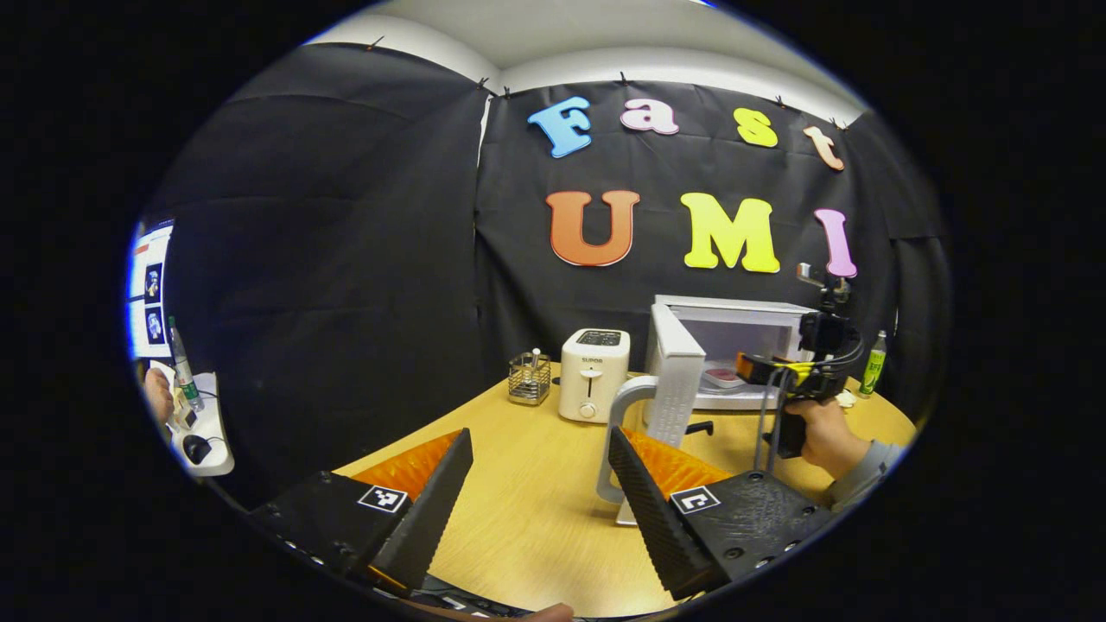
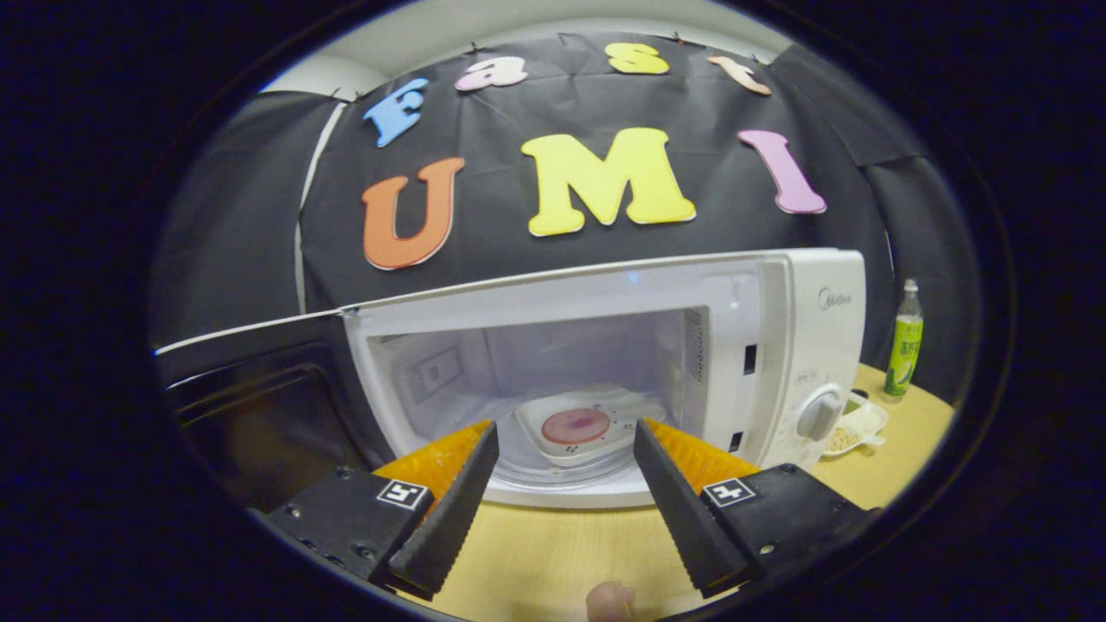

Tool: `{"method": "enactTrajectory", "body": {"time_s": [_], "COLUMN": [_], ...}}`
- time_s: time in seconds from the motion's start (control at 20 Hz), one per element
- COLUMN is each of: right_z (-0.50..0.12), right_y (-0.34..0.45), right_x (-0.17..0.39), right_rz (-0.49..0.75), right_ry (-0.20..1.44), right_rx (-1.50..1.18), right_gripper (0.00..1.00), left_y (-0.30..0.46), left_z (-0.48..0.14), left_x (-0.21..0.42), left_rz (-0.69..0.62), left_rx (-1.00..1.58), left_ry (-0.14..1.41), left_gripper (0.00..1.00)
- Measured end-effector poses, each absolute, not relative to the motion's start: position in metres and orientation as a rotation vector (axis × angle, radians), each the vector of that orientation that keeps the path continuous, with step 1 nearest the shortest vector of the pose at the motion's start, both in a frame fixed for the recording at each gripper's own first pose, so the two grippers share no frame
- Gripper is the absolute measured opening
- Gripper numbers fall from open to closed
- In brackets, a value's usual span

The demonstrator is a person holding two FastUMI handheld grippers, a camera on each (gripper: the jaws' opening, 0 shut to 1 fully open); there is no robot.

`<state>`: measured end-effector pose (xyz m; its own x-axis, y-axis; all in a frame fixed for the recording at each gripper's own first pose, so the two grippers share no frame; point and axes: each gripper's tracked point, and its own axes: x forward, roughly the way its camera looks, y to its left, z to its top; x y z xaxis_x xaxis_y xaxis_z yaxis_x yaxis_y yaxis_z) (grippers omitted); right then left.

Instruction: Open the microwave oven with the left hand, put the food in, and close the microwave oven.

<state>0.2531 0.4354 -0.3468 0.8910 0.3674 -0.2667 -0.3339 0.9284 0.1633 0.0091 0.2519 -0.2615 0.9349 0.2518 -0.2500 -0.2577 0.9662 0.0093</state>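
One plate (image 2: 577, 429) with the pink food on it already sits inside the microwave (image 2: 804, 328), on the floor of the cavity, so we judge the putting-in done and the closing as the step in hand. Our right gripper (image 2: 562, 484) hovers in front of the opening with its jaws apart and nothing between them; the plate lies beyond the fingertips, apart from them. We should draw that hand clear of the doorway before anything swings.

In the left gripper view the door (image 1: 674, 380) stands wide open, edge-on to us, with its pale handle (image 1: 615, 432) looping toward us. Our left gripper (image 1: 540, 492) has its jaws apart and empty, low over the table (image 1: 536, 510), the handle just beside its right finger. To close well, we'd press the outer face of the door near the handle and follow it round until it latches, watching that the push does not slide the microwave toward the toaster (image 1: 593, 373).
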Motion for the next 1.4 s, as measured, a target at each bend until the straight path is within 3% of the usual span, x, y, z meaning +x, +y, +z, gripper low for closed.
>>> {"method": "enactTrajectory", "body": {"time_s": [0.05, 0.1, 0.15, 0.2, 0.25, 0.3, 0.35, 0.4, 0.45, 0.5, 0.6, 0.85, 1.0, 1.05, 1.1, 1.25, 1.4], "right_z": [-0.333, -0.319, -0.306, -0.294, -0.281, -0.269, -0.256, -0.242, -0.228, -0.22, -0.207, -0.2, -0.183, -0.182, -0.181, -0.18, -0.179], "right_y": [0.428, 0.42, 0.411, 0.403, 0.394, 0.384, 0.376, 0.364, 0.353, 0.341, 0.322, 0.286, 0.252, 0.239, 0.229, 0.211, 0.192], "right_x": [0.239, 0.228, 0.215, 0.201, 0.189, 0.175, 0.159, 0.144, 0.128, 0.113, 0.083, 0.04, 0.029, 0.031, 0.034, 0.037, 0.04], "right_rz": [0.387, 0.412, 0.434, 0.462, 0.486, 0.513, 0.535, 0.549, 0.557, 0.566, 0.582, 0.611, 0.552, 0.521, 0.498, 0.474, 0.459], "right_ry": [0.28, 0.261, 0.237, 0.217, 0.19, 0.17, 0.15, 0.125, 0.097, 0.072, 0.038, 0.088, 0.085, 0.078, 0.063, 0.041, 0.035], "right_rx": [0.084, 0.061, 0.044, 0.026, 0.009, -0.006, -0.022, -0.041, -0.058, -0.082, -0.118, -0.02, -0.002, -0.017, -0.025, -0.011, 0.021], "right_gripper": [1.0, 1.0, 0.92, 0.92, 0.92, 1.0, 1.0, 0.92, 0.92, 1.0, 1.0, 0.97, 1.0, 0.96, 1.0, 0.96, 1.0], "left_y": [0.259, 0.262, 0.267, 0.268, 0.271, 0.275, 0.278, 0.278, 0.279, 0.285, 0.292, 0.257, 0.23, 0.227, 0.222, 0.192, 0.152], "left_z": [-0.262, -0.26, -0.262, -0.269, -0.271, -0.273, -0.276, -0.278, -0.279, -0.281, -0.293, -0.307, -0.31, -0.308, -0.31, -0.304, -0.302], "left_x": [0.012, 0.015, 0.021, 0.027, 0.032, 0.038, 0.044, 0.052, 0.055, 0.063, 0.074, 0.097, 0.1, 0.103, 0.101, 0.101, 0.105], "left_rz": [0.268, 0.272, 0.268, 0.252, 0.242, 0.238, 0.232, 0.219, 0.216, 0.228, 0.253, 0.111, 0.034, 0.043, 0.031, -0.034, -0.132], "left_rx": [-0.027, -0.035, -0.045, -0.059, -0.065, -0.067, -0.068, -0.07, -0.067, -0.059, -0.052, -0.035, -0.006, 0.025, 0.036, 0.008, -0.024], "left_ry": [0.253, 0.249, 0.257, 0.272, 0.272, 0.276, 0.276, 0.275, 0.268, 0.261, 0.283, 0.282, 0.275, 0.261, 0.263, 0.24, 0.222], "left_gripper": [0.82, 0.94, 0.94, 0.93, 0.85, 0.82, 0.78, 0.76, 0.69, 0.5, 0.05, 0.0, 0.0, 0.0, 0.0, 0.0, 0.0]}}
